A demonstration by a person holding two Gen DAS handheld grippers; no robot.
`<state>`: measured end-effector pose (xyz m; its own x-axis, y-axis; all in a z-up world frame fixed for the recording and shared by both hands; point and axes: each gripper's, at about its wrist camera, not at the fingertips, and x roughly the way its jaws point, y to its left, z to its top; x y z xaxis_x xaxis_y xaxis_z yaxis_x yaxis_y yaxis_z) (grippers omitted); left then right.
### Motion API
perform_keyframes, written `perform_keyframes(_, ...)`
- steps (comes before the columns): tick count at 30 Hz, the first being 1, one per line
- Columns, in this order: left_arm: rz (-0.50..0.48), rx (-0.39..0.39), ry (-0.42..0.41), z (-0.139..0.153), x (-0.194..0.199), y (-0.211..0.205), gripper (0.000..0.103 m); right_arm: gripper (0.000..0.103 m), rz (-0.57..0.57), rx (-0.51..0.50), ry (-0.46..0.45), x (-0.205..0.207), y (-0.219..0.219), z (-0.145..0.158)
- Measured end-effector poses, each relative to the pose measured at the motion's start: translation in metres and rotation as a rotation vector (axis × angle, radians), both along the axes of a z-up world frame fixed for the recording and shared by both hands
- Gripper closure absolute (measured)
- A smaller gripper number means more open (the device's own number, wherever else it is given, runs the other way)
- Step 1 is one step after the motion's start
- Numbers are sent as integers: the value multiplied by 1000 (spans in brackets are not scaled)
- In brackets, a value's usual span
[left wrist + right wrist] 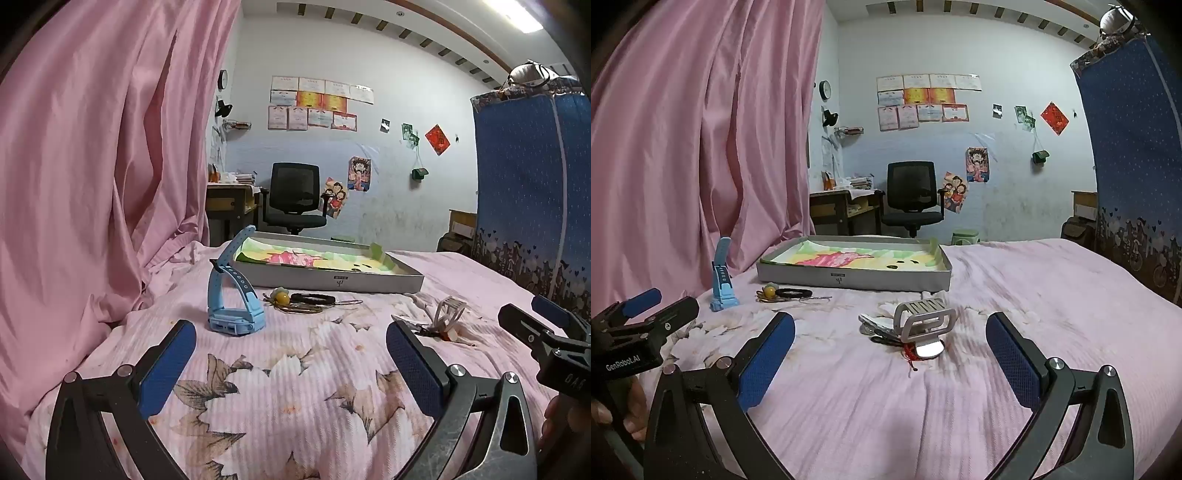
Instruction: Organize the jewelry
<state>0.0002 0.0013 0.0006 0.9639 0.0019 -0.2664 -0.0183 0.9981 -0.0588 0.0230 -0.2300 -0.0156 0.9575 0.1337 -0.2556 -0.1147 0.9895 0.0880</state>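
on the bed, left gripper (pixel 291 354) and right gripper (pixel 890 350) gape before tray (pixel 849 282)

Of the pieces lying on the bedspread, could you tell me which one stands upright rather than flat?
The light blue watch does: it rests on its case with its strap rising, left of the flat bangles and the white hair claw.

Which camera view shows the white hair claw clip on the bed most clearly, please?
The right wrist view. The white hair claw clip lies close, between the open jaws, with its teeth and frame distinct. In the left wrist view the clip sits further off to the right, smaller and seen from the side, its shape harder to read.
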Motion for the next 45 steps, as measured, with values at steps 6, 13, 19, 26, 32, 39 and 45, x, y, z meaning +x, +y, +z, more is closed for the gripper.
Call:
perform_keyframes(6,5,2,0,-2,-3,-3,0,1,5,12,3,1,-1,-1)
perform_keyframes(13,3,2,1,-3,-3,-3,0,1,5,11,0,0,3,0)
perform_keyframes(19,5,3,2,-2,-3,-3,0,1,3,12,-3,-1,3,-1)
perform_keyframes(26,3,4,3,-5,0,-2,0,1,5,13,-3,0,2,1)
perform_keyframes(32,0,5,2,-4,-1,-3,0,1,8,12,-1,0,2,1)
perform_keyframes(39,0,5,3,-4,-1,-3,0,1,9,13,1,-1,2,1)
perform_keyframes(45,1,5,2,-4,-1,-3,0,1,10,13,1,0,2,0)
